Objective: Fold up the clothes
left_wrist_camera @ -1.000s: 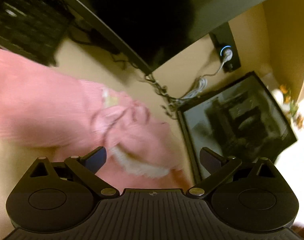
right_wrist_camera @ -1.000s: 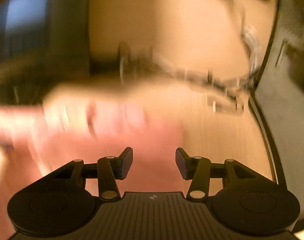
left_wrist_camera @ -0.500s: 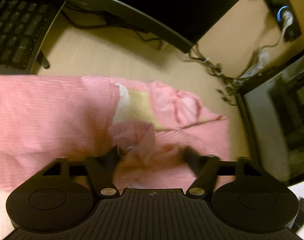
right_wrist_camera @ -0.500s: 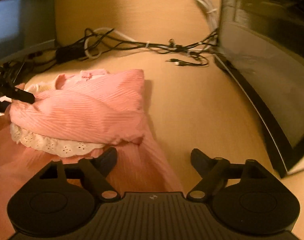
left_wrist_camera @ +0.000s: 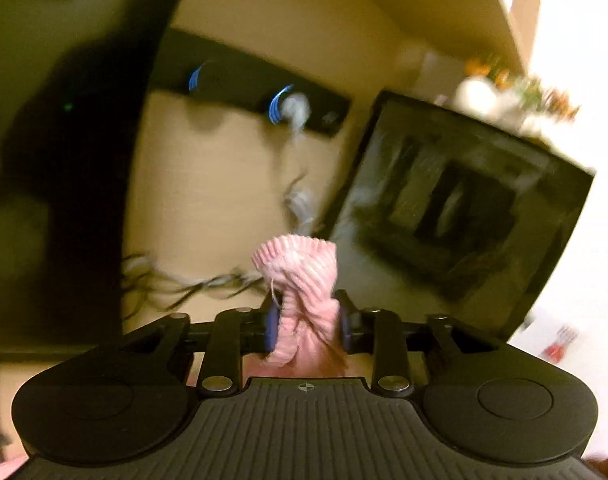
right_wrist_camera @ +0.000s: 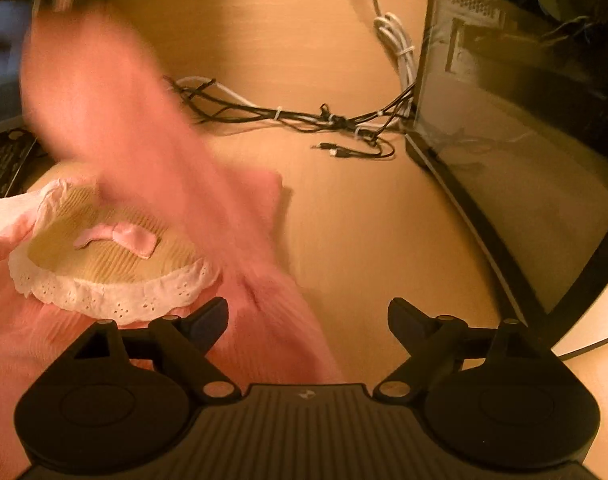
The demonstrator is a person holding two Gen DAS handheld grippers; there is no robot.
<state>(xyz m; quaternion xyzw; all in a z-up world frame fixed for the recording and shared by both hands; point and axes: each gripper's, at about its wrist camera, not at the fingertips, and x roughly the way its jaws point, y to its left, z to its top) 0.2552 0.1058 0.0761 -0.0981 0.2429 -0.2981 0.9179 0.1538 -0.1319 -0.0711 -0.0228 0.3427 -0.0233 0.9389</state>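
Between left hand-held gripper (left_wrist_camera: 308,326) pads: pink garment (left_wrist_camera: 304,280).

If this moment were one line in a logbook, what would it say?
left gripper: jaws just closed, pinching pink garment | right gripper: jaws just opened wide, empty | garment partly lifted off desk

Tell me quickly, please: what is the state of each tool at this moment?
Left tool: has just been closing, now shut on a bunch of the pink garment.
Right tool: has just been opening, now open, holding nothing.
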